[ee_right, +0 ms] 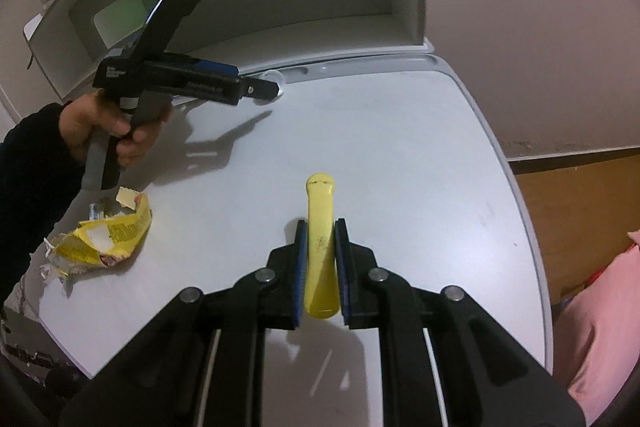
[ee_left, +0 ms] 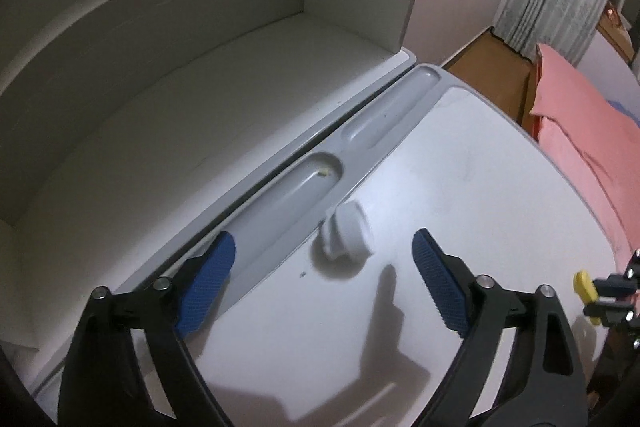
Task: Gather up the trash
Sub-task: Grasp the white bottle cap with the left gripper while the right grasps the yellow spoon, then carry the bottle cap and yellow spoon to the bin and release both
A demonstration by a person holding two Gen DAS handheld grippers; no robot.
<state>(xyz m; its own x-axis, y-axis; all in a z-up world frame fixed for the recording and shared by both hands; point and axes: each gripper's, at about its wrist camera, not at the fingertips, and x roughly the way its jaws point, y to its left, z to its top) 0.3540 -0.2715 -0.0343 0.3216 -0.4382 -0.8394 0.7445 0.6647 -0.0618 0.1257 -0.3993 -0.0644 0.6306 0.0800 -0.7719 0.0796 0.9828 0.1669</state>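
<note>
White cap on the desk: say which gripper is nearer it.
Left. The left gripper stands open just short of the white cap; the right gripper, off to its side, grips a yellow stick.

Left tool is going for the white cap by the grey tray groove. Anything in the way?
Nothing visible. The left tool is open, with the white cap on the bare desk just ahead of its fingers, beside the grey tray groove.

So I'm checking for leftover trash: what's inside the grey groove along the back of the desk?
The grey groove holds only a tiny yellowish scrap in its nearer recess. The far recess looks bare. Its near end is covered by the left gripper's finger.
</note>
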